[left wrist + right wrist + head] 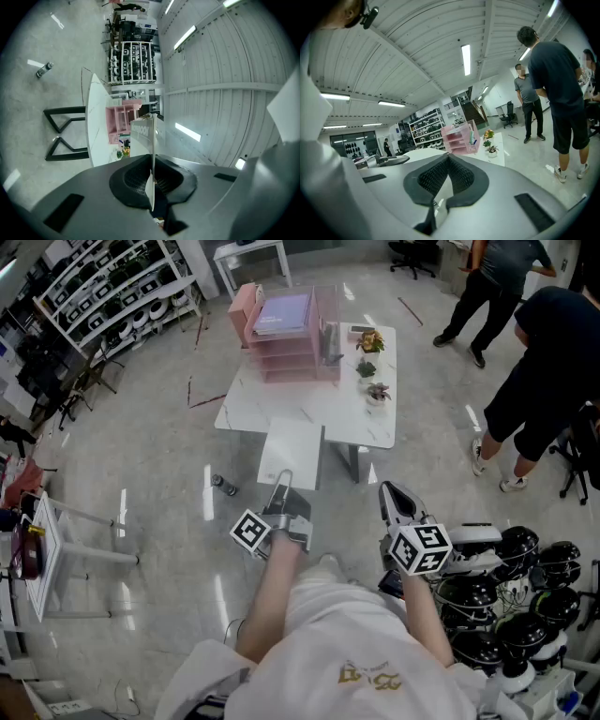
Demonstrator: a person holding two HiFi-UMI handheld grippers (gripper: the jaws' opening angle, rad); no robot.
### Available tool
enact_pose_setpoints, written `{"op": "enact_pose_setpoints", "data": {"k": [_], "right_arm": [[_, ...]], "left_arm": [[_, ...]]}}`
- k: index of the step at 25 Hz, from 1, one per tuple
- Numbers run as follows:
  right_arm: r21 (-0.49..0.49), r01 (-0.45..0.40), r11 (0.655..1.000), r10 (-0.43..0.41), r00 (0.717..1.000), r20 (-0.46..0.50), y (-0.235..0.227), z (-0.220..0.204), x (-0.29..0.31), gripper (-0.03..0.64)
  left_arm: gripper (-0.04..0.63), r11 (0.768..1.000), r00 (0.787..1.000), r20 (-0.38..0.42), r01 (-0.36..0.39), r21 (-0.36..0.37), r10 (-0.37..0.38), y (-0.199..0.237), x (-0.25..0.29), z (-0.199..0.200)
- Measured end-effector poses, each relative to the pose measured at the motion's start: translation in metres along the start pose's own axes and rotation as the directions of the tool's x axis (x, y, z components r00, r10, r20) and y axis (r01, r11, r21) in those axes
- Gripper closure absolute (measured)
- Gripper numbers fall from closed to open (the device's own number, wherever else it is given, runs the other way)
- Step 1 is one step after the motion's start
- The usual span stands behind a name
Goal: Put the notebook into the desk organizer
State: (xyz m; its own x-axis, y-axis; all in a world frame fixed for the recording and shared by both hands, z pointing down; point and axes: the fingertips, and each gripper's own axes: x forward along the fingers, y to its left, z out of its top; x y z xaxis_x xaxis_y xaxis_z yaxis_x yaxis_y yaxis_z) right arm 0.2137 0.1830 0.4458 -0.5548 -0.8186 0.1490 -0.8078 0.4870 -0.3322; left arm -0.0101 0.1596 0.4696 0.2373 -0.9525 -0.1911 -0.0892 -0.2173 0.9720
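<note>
One white notebook [292,452], low centre of the head view, pinched at its near edge by the left gripper [282,486] and held out flat over the floor, overlapping the near edge of the table [251,407] in the picture. Not in the organizer. In the left gripper view, seen edge-on, a thin upright sheet between the two dark pads, jaws clamped tight on it. On the cover, grey print that looks like "NOTEBOOK", turned sideways.

One pink desk organizer [284,345] at the far end of the table, upper centre, with stacked trays and clear side walls. One purple-covered flat thing [282,312] lying on its top tray. To its right on the tabletop, three small potted plants [369,340] in a row running toward the near edge.

One right gripper [393,497], lower right of centre, jaws together with nothing between them, as shown in the right gripper view. Two marker cubes, one per gripper.

One white marble-patterned table on dark legs. One small bottle-like thing [223,486] on the grey floor left of the notebook. White shelving [112,296] loaded with dark gear at upper left. One small white side table [54,542] at the left edge. Two people [547,371] standing at upper right, well apart from the table. A cluster of black rounded gear [514,549] at lower right.
</note>
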Motion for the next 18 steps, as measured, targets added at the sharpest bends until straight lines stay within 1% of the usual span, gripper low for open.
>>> {"op": "enact_pose_setpoints", "data": {"k": [3, 11, 16, 18], "right_arm": [[-0.009, -0.005, 1.0, 0.005, 1.0, 0.004, 0.002, 0.002, -0.001, 0.606], [-0.013, 0.004, 1.0, -0.004, 1.0, 0.01, 0.003, 0.005, -0.009, 0.606], [0.073, 0.001, 0.997, -0.003, 1.0, 0.03, 0.003, 0.001, -0.008, 0.606], [0.072, -0.008, 0.997, 0.006, 1.0, 0.026, 0.008, 0.0, -0.006, 0.606]], "left_arm": [[0.565, 1.0, 1.0, 0.006, 0.014, -0.011, -0.014, -0.006, -0.001, -0.001], [0.566, 1.0, 1.0, 0.014, 0.02, -0.012, -0.02, -0.012, -0.007, 0.0], [0.565, 1.0, 1.0, 0.002, 0.021, -0.009, -0.021, -0.015, -0.009, 0.001], [0.566, 1.0, 1.0, 0.008, 0.018, -0.006, -0.018, -0.018, -0.012, 0.005]]}}
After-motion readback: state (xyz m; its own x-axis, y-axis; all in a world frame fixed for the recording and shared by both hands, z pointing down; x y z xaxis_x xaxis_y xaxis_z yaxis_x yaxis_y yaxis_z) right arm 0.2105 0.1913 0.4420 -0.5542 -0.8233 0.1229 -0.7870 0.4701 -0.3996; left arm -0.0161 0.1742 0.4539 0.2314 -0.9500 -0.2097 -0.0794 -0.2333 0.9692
